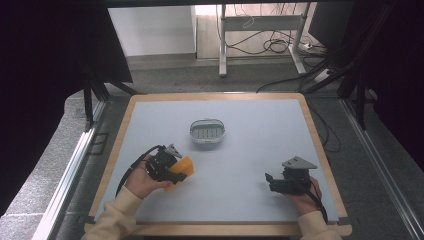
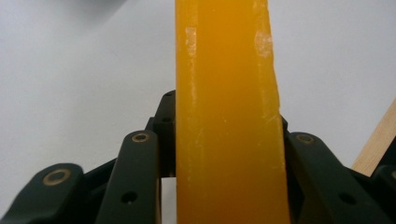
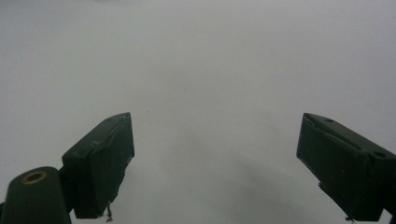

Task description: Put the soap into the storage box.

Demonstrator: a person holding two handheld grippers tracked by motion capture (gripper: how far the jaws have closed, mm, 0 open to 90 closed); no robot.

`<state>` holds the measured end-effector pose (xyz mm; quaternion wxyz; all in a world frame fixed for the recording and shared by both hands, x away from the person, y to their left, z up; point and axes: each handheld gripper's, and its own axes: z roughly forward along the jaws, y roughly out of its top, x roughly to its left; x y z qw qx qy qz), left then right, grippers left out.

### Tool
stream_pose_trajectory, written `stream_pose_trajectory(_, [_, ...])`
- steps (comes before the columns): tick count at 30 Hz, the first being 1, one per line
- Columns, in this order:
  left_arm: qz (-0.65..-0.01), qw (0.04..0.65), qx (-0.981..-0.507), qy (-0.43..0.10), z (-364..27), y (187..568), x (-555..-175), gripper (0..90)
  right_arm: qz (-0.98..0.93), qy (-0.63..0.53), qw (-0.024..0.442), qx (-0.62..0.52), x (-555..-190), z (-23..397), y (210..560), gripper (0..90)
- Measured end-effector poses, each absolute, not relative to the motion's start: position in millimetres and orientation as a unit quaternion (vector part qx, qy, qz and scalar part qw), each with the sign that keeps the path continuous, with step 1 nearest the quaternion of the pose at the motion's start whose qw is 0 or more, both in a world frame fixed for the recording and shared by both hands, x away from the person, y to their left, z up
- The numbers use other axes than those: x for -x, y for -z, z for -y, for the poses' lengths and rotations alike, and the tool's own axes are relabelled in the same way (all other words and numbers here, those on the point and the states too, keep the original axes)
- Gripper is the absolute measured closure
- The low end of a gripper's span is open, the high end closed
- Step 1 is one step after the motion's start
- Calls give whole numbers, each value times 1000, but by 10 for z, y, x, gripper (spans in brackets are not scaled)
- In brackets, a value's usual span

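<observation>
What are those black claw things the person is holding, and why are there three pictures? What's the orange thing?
Those are two grabbing tools, one in each hand. The big picture is taken from a camera above the grey table. The other two come from little cameras riding on the tools, looking along their black jaws.

The left gripper is squeezing a flat orange-yellow block; up close it looks like a tall orange slab between the jaws. The right gripper holds nothing, and its jaws stand wide apart over bare table.

In the middle of the table sits a small oval grey dish with a holed insert. It might be a soap dish, but I can't be sure.
</observation>
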<state>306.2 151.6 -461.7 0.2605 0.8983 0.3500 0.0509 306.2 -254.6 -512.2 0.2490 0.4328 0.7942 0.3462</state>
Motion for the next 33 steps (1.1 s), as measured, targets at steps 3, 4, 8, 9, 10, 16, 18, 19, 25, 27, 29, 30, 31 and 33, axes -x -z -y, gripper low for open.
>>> stream_pose_trajectory(3, [-346,264,-899,-52,-1543,4564,-3072,617,-794,-345,250,-433,-3060,2542,5127,114])
stream_pose_trajectory(4, [-345,266,-899,-53,-1554,4547,-3076,617,-794,-345,250,-434,-3060,2543,5128,115])
stream_pose_trajectory(8, [-334,272,-900,-59,-1597,4474,-3087,617,-793,-346,252,-433,-3060,2553,5123,115])
stream_pose_trajectory(9, [-334,272,-900,-59,-1597,4474,-3087,617,-793,-346,252,-433,-3060,2553,5123,115])
stream_pose_trajectory(10, [-331,276,-900,-59,-1606,4455,-3087,617,-791,-347,254,-434,-3061,2557,5122,116])
stream_pose_trajectory(16, [-320,281,-903,-63,-1612,4367,-3091,617,-792,-346,255,-435,-3052,2556,5125,116])
stream_pose_trajectory(18, [-318,278,-904,-64,-1612,4345,-3101,617,-792,-346,254,-435,-3053,2551,5131,116])
stream_pose_trajectory(19, [-317,279,-904,-63,-1614,4340,-3110,617,-792,-345,254,-435,-3054,2550,5133,116])
stream_pose_trajectory(25, [-313,280,-906,-59,-1633,4333,-3165,617,-791,-345,252,-438,-3054,2560,5133,116])
stream_pose_trajectory(27, [-309,276,-908,-62,-1631,4303,-3184,617,-791,-344,253,-438,-3054,2559,5135,116])
stream_pose_trajectory(29, [-308,274,-909,-65,-1631,4272,-3194,617,-791,-344,253,-438,-3052,2557,5136,116])
stream_pose_trajectory(30, [-307,273,-909,-67,-1630,4257,-3198,617,-791,-345,253,-438,-3051,2556,5135,116])
stream_pose_trajectory(31, [-307,273,-909,-67,-1630,4257,-3198,617,-791,-344,254,-438,-3050,2555,5134,116])
stream_pose_trajectory(33, [-309,274,-908,-72,-1633,4224,-3214,617,-790,-344,254,-439,-3053,2558,5137,116])
